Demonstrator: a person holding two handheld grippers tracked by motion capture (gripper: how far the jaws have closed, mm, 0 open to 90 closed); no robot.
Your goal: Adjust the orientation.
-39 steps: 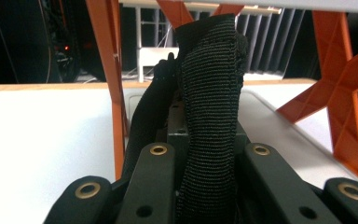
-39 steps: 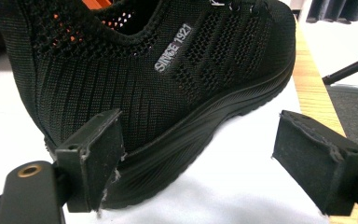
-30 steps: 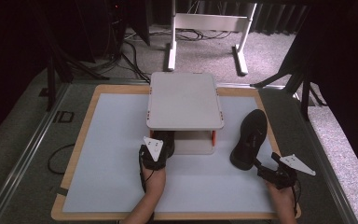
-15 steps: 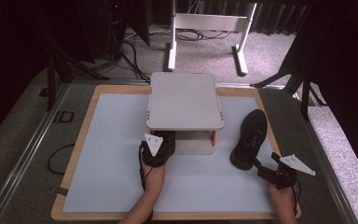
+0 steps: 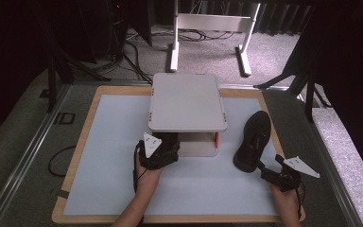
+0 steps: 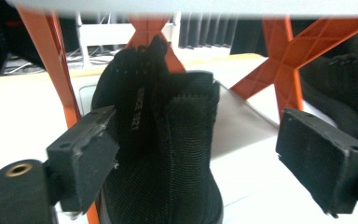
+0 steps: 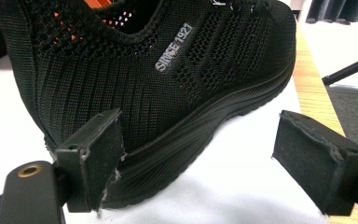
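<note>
Hands sit at the near edge of the table (image 5: 99,189), forearms coming in from below. Against the earlier frames, the left gripper (image 5: 163,151) has drawn back a little toward the person from the shelf (image 5: 186,101), and its jaws have just been opening: in the left gripper view they stand wide apart with a shoe (image 6: 168,154) between them, heel end toward the camera; the left pad lies against the heel fabric, the right pad is well clear of it. That shoe stands under the shelf, between its orange legs (image 6: 51,70). The right gripper (image 5: 267,171) is where it was a second ago, near the table's near right corner. Its jaws are also apart, straddling the heel of the second shoe (image 5: 253,141); the left pad overlaps the sole's edge, and whether it touches cannot be told, while the right pad hangs over bare table.

The second shoe lies on the table to the right of the shelf, its toe pointing away toward the far right edge, close to the wooden rim (image 5: 274,132). It has not shifted.

Open room: the whole left part of the table is bare, as is the near strip between the two hands. The shelf takes the middle of the far edge, its top bare. Beyond the table, a white frame (image 5: 208,28) stands on the carpet.
</note>
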